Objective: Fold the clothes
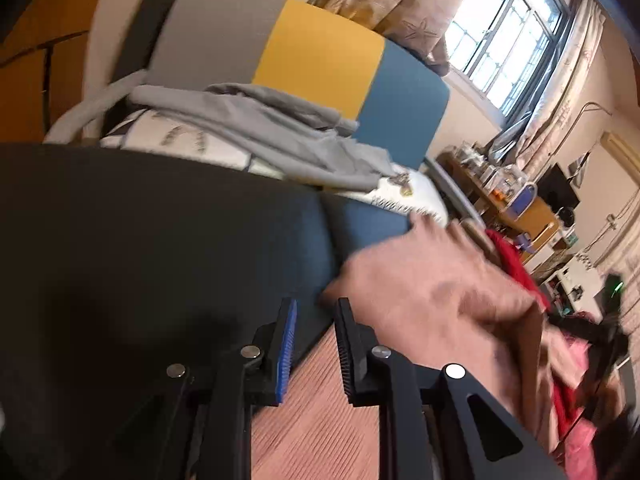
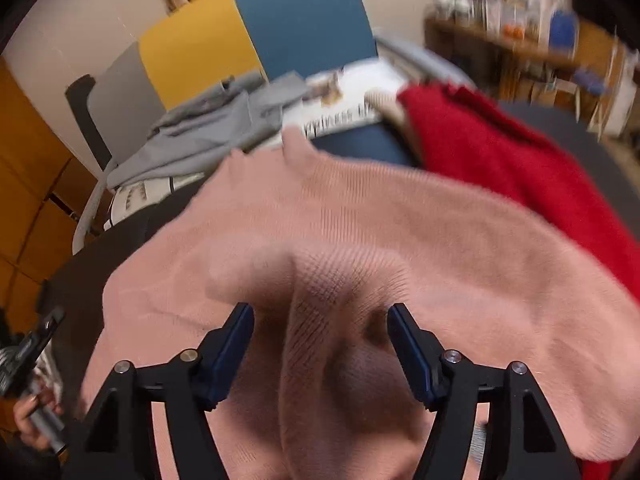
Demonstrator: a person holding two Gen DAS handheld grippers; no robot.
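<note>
Pink knit sweater [image 2: 360, 240] lies spread over a dark table [image 1: 140, 240], a raised fold of it running up between the right gripper [image 2: 320, 344] fingers [image 2: 236, 344]; those fingers stand wide apart, nothing pinched, fabric just under and between them. Left gripper [image 1: 314, 344] sits at the table's edge with the sweater's ribbed pink fabric [image 1: 320, 420] below it; its fingers [image 1: 286, 344] show a narrow gap, not closed on anything visible. A bare hand [image 1: 432, 292], blurred, is just beside the left gripper's right finger, over the table edge. Red sweater [image 2: 520, 160] lies beside the pink one, touching it on the right side. Behind: grey garment [image 2: 200, 136] draped on a white printed pillow [image 2: 344, 96], against a grey-yellow-blue headboard [image 1: 320, 48]. Window [image 1: 508, 36] with curtains far right, cluttered wooden shelf [image 1: 520, 208] below it.
</note>
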